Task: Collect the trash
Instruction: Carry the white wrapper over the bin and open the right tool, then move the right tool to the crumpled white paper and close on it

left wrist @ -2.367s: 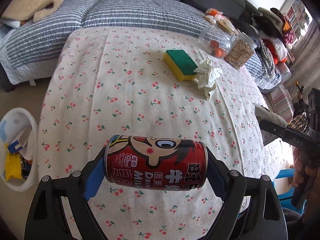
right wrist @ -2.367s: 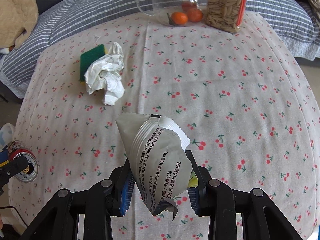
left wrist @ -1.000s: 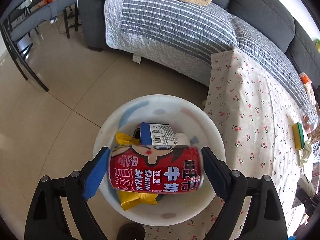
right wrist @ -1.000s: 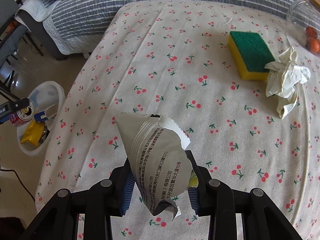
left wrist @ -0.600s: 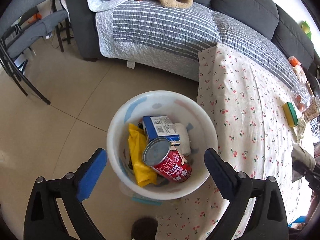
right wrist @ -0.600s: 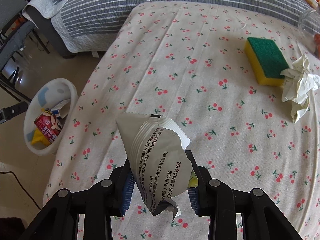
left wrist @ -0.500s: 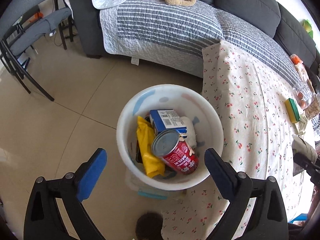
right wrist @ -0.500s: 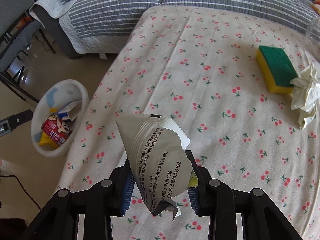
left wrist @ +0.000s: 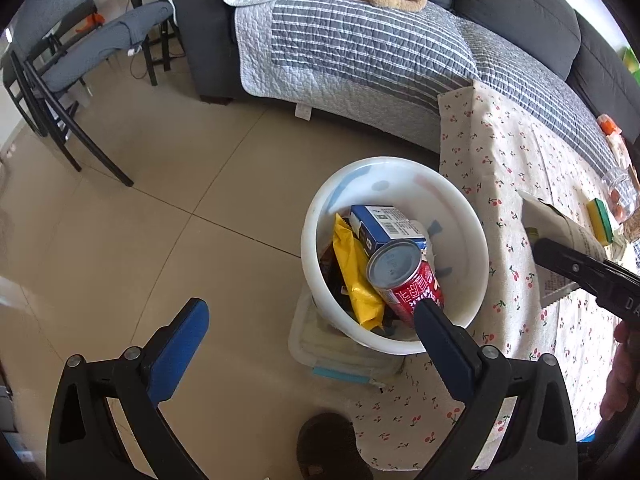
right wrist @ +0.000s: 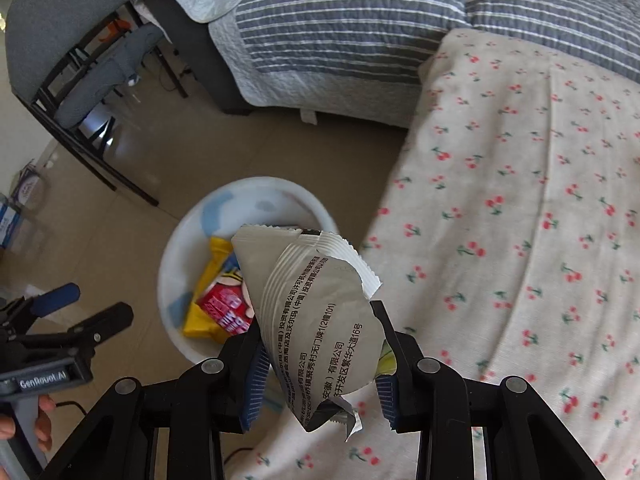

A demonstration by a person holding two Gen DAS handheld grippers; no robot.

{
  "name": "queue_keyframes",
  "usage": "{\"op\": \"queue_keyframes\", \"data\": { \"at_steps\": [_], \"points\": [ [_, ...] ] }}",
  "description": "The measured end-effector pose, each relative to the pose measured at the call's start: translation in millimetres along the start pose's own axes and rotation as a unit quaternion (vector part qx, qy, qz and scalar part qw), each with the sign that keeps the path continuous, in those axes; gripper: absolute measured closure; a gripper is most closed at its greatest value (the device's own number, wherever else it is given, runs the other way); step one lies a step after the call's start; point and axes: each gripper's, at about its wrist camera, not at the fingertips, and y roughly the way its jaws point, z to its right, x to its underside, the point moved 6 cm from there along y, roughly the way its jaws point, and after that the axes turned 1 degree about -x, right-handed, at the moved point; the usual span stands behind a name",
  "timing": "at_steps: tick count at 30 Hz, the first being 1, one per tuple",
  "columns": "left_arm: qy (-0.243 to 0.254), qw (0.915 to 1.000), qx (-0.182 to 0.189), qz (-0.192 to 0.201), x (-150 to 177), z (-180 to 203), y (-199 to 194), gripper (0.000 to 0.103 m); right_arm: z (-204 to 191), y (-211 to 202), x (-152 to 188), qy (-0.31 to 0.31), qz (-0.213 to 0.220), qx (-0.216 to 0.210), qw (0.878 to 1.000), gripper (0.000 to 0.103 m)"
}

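Note:
A white trash bin (left wrist: 316, 216) stands on the floor beside the table; it also shows in the right wrist view (right wrist: 168, 264). Inside it lie a red milk can (left wrist: 404, 284), a yellow wrapper (left wrist: 356, 280) and a blue box (left wrist: 380, 226). My left gripper (left wrist: 308, 332) is open and empty, just left of and above the bin. My right gripper (right wrist: 320, 364) is shut on a grey snack wrapper (right wrist: 316, 316), held above the table edge next to the bin. The right gripper also shows in the left wrist view (left wrist: 576, 268).
The table carries a cherry-print cloth (right wrist: 520, 220). A sponge (left wrist: 600, 220) and a glass jar (left wrist: 622, 196) sit far back on it. A sofa with a striped quilt (left wrist: 360, 52) is behind. Chairs (left wrist: 60, 80) stand at the left. A clear box (left wrist: 340, 352) lies under the bin.
My left gripper let go of the red can, which now lies in the bin, and has drawn back to the left. My right gripper has carried the wrapper from mid-table toward the bin.

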Motion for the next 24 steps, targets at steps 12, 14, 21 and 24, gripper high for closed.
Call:
{"op": "queue_keyframes", "data": {
  "at_steps": [12, 14, 21, 24],
  "points": [
    [0.001, 0.9999, -0.012, -0.012, -5, -5, 12, 0.0, -18, 56, -23, 0.045, -0.015, -0.044, 0.998, 0.036],
    [0.003, 0.9998, -0.01, -0.014, -5, -1, 13, 0.0, -13, 52, -22, 0.042, -0.017, -0.037, 0.998, 0.035],
    [0.022, 0.9997, 0.0, -0.011, -7, 27, 9, 0.0, 25, 15, -11, 0.03, -0.011, 0.017, 0.999, 0.031],
    [0.031, 0.9994, 0.011, -0.011, -7, 48, 6, 0.0, 53, -7, -3, 0.037, -0.006, 0.042, 0.998, 0.029]
  ]
}}
